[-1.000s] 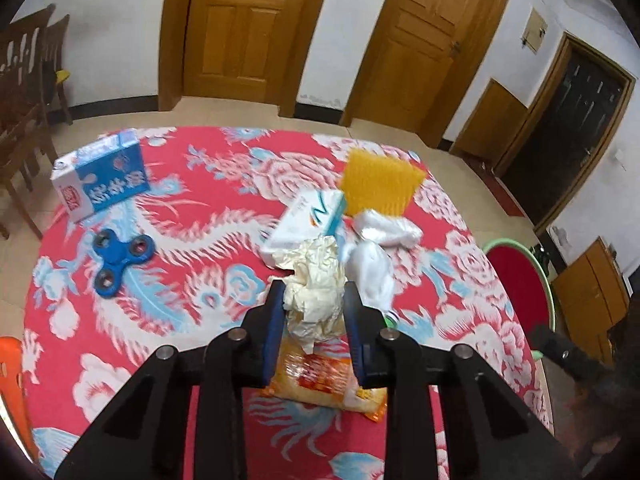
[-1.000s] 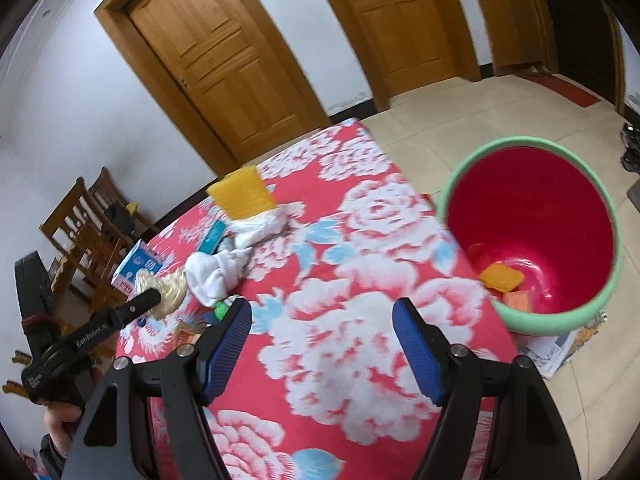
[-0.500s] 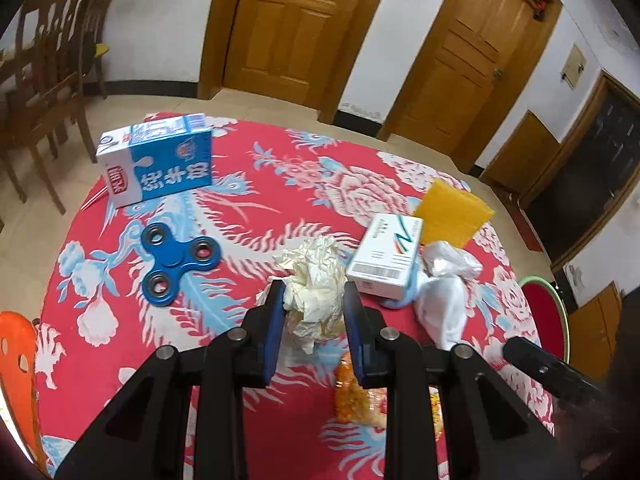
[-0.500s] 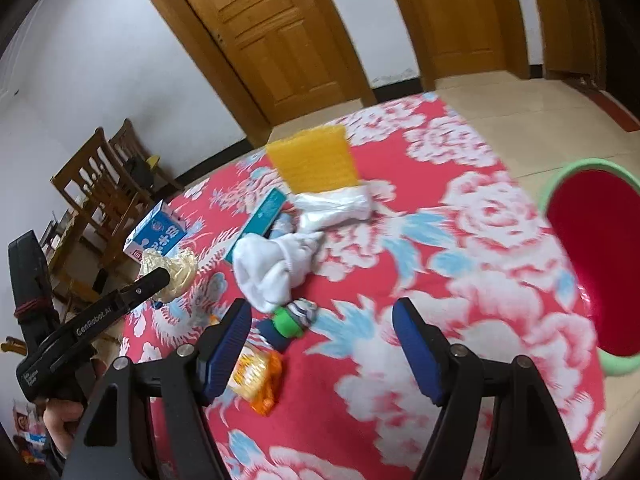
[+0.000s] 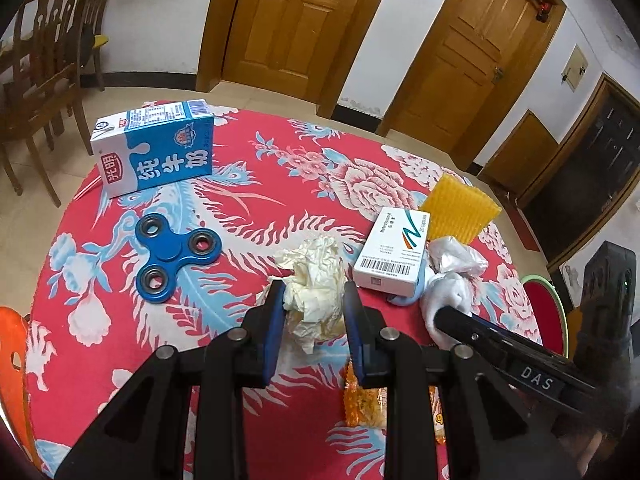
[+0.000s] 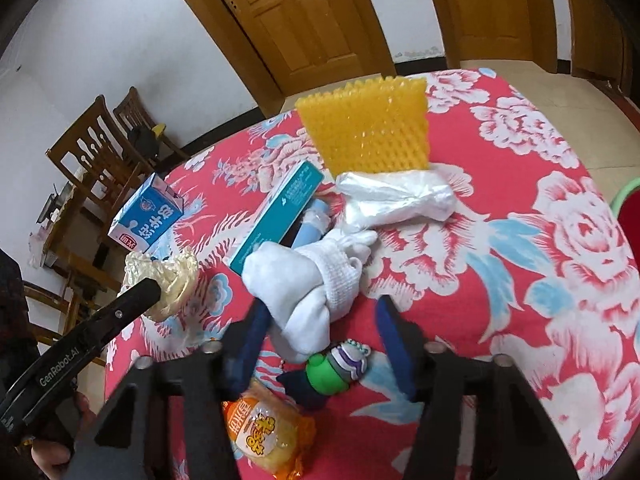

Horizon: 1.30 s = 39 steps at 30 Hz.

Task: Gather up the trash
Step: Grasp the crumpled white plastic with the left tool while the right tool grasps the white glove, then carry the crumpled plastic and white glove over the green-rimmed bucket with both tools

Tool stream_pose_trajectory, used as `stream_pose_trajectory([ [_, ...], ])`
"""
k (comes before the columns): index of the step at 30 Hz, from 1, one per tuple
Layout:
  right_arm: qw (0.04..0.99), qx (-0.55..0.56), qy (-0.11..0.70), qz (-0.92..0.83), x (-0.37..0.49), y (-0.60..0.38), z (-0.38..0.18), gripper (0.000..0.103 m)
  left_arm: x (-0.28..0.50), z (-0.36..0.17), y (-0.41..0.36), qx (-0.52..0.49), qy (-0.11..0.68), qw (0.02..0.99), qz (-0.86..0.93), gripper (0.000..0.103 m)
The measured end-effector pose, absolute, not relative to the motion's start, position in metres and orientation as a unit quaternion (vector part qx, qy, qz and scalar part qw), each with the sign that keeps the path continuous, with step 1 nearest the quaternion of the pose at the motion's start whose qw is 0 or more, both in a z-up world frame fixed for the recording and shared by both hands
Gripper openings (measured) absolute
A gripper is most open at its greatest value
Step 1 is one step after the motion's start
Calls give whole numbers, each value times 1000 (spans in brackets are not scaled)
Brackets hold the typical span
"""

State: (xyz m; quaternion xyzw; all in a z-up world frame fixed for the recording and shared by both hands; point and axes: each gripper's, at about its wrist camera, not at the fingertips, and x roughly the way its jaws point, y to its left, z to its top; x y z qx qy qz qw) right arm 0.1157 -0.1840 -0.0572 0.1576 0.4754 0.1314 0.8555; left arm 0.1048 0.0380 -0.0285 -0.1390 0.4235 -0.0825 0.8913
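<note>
Left wrist view: my left gripper (image 5: 313,312) is clamped on a crumpled paper wad (image 5: 316,280), both pads pressed into its sides, and it hangs just above the red cloth (image 5: 280,168). From the right wrist view, my right gripper (image 6: 320,320) has just been closing, yet its jaws stand apart around the near end of a white sock (image 6: 308,280); the left pad looks close to the fabric, the right pad is clear of it, so nothing is gripped yet.

I judge the step in hand is taking the sock as the next piece of trash. To do it well I should centre the knotted bulk between my pads before squeezing, not the loose tail, which would slip. A green keychain (image 6: 332,368) lies just beside the sock, between my jaws, and a snack packet (image 6: 268,428) sits below; I must keep both out of the pinch. The bin (image 6: 628,208) shows only as a rim off the cloth's right edge.
</note>
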Motion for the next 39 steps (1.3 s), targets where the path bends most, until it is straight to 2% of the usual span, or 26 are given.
stream_pose_trajectory([
  [5,860,153,466,144,112,-183,-54,26,104,-29,34,-137,425,891,-86,28],
  [9,866,156,453,144,102,-190,-48,22,100,-24,29,-134,422,892,-96,28],
  [27,898,227,370,77,35,-275,-3,21,83,5,-40,-102,409,891,-167,28],
  [39,901,263,344,7,1,-351,-1,21,77,18,-111,-67,401,887,-220,28],
])
